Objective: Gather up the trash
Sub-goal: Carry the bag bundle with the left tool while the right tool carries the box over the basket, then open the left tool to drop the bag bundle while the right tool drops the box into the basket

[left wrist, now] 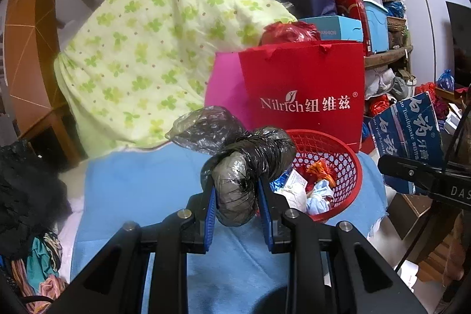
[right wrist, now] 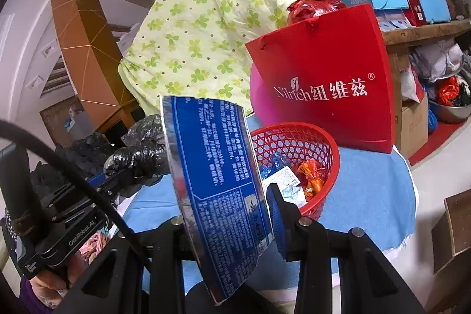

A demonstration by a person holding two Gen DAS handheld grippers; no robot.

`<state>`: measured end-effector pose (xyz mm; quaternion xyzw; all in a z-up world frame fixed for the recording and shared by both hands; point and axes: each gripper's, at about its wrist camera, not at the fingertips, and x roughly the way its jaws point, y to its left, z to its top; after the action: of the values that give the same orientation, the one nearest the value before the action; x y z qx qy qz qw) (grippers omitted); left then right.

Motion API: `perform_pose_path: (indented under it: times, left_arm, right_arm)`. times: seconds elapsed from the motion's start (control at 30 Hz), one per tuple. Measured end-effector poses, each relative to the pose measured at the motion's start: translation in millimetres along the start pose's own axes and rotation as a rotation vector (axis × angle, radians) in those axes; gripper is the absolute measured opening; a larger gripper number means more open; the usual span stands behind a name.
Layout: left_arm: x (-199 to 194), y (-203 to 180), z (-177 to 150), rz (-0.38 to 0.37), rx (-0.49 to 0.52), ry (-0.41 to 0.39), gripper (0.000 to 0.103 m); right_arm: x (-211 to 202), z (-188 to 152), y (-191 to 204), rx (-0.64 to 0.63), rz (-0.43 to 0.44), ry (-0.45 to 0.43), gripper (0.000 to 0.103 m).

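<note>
Left gripper (left wrist: 237, 193): jaws clenched on a twisted black plastic bag (left wrist: 235, 167), held up over the blue cloth (left wrist: 141, 187) on the bench, just beside the near-left rim of the red mesh basket (left wrist: 344, 164). The bag's loose end flares up and to the left of the blue pads (left wrist: 266, 214).

Right gripper (right wrist: 226, 214): jaws grasping a flattened blue toothpaste box (right wrist: 217, 167), silver along its edge, standing nearly upright and tilted. The left pad is hidden behind the box; only the right blue pad (right wrist: 278, 222) shows.

The basket holds wrappers: an orange one (right wrist: 312, 175), a blue foil piece (right wrist: 272, 162), white printed paper (right wrist: 282, 180). The right wrist view shows these more fully; in the left view the bag covers part of the basket.

Behind the basket stands a red Nilrich paper bag (left wrist: 303, 96), touching or just behind the rim, with a pink bag (left wrist: 223, 84) at its left and crumpled red plastic (left wrist: 290, 31) showing above its top. A green clover-print quilt (left wrist: 153, 49) is draped behind.

Only the left view shows the box's printed front face (left wrist: 409, 131), at far right. Only the right view shows the left gripper from the side (right wrist: 117, 175), with the black bag (right wrist: 141, 155) in it.
</note>
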<state>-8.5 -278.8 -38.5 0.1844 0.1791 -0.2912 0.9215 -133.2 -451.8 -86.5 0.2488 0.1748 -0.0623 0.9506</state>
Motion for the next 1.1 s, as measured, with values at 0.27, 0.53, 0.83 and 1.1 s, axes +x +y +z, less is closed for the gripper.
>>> perform_pose_path:
  times: [0.27,0.53,0.83,1.1]
  left_arm:
    - [11.8,-5.4,1.6,-0.059,-0.004,0.009,0.028]
    - [29.7,-8.1,16.7,-0.134,-0.030,0.000,0.028]
    - [68.3,-16.8,28.3,-0.266,-0.074,0.014,0.030]
    - [112.1,-25.8,7.2,-0.299,-0.080,0.130,0.064]
  right_arm:
    - [7.4,0.3,-12.5,0.023,-0.009,0.004,0.040]
    - [19.5,26.8,-27.1,0.075,-0.008,-0.051,0.040]
    - [61.2,66.0,-59.0,0.197,0.009,-0.088,0.040]
    - [121.4,65.4,-97.3,0.347,0.026,-0.012,0.076]
